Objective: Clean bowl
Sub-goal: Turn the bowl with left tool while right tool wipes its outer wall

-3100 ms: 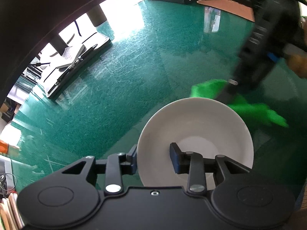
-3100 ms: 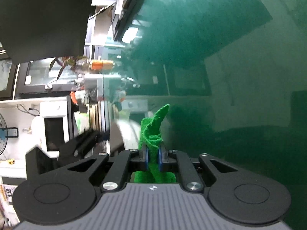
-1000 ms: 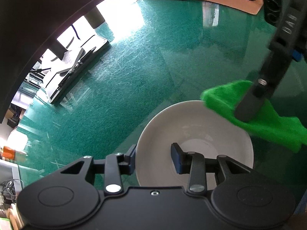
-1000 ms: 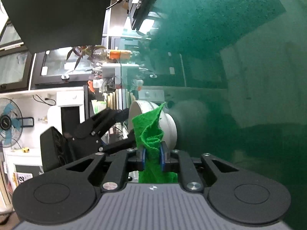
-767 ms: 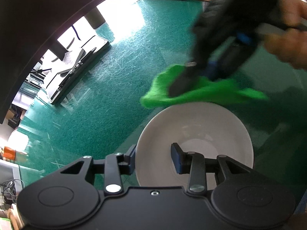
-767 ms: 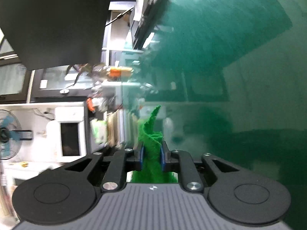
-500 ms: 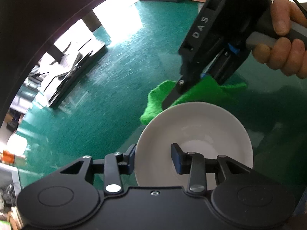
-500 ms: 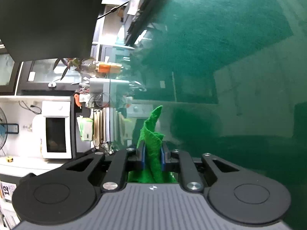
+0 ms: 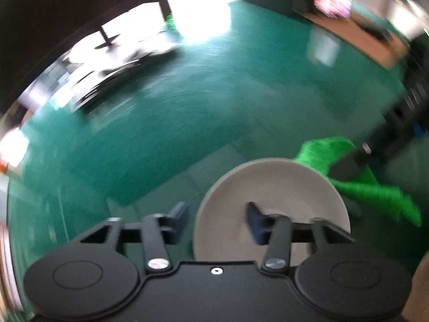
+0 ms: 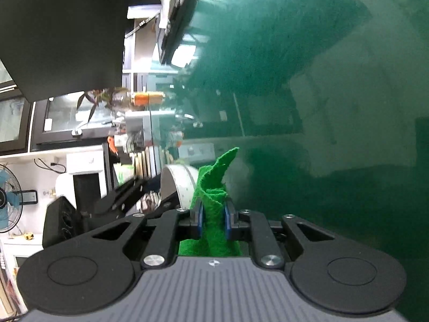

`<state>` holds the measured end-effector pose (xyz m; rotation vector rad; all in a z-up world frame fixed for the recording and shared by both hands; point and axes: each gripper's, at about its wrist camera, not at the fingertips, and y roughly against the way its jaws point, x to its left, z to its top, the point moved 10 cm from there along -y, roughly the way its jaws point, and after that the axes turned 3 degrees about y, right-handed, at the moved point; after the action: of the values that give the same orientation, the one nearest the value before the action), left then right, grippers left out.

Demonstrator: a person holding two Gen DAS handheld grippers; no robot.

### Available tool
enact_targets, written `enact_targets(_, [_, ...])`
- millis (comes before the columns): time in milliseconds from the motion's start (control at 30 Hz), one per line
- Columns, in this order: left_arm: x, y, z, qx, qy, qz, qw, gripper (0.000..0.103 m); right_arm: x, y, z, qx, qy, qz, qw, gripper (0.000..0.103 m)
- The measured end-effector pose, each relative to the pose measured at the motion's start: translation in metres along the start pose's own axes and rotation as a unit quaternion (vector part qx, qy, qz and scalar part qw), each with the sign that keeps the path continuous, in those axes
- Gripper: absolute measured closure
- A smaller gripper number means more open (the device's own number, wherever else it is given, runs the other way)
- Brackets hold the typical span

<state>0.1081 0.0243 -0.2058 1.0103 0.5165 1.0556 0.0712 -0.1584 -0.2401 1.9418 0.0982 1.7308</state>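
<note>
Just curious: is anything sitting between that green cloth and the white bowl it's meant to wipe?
Nothing visible. The green cloth, pinched in the right tool, lies right by the white bowl's far rim. The left tool is opening around the near rim.

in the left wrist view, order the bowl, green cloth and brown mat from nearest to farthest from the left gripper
1. white bowl: its rim sits between the opening fingers of the left gripper.
2. green cloth: just past the bowl, to the right.
3. brown mat: far side of the table, upper right.
</note>
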Motion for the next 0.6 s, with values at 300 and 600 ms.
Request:
enact_targets(300, [-0.011,0.01,-0.027,0.018,0.068,0.01,0.9975,0.032,0.0,-0.008,0.004,0.001,0.007,-0.013,1.0,0.087])
enact_targets(600, [-0.019,0.0,-0.027,0.013,-0.102,0.008,0.9947,0.075,-0.002,0.001,-0.002,-0.007,0.003,-0.01,1.0,0.087])
